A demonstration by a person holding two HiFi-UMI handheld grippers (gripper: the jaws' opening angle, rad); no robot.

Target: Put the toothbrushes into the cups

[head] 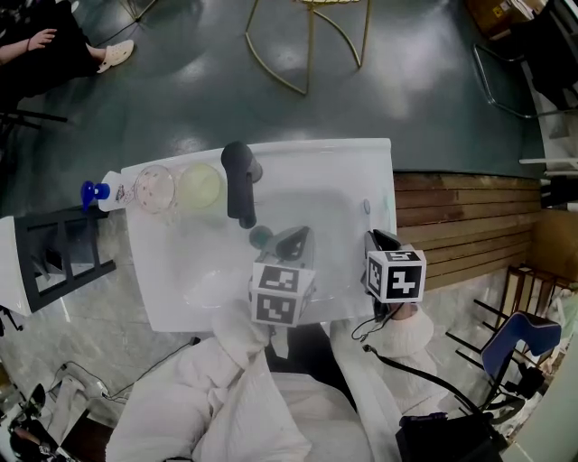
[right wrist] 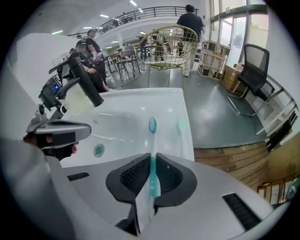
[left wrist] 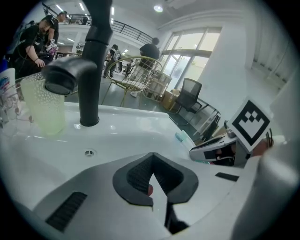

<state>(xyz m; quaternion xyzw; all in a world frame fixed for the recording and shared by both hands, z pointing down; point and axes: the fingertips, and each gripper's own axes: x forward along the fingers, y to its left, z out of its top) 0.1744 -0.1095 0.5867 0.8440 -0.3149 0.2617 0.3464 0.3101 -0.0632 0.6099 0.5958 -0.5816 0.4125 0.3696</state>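
Teal toothbrush (right wrist: 153, 138) clamped in right gripper (right wrist: 152, 161) — second toothbrush (right wrist: 181, 124) beside; two cups (head: 155, 188) (head: 200, 185).

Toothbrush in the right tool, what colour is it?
The toothbrush is white and teal; right gripper view shows it best.

I stand at a white washbasin (head: 316, 152) with a black tap (head: 240, 185), yet this looks like an open office hall or studio: grey floor (head: 199, 81), gold wire chair (right wrist: 163, 47), office chair (right wrist: 255, 63), tall windows (left wrist: 185, 68), railed gallery (right wrist: 145, 11).
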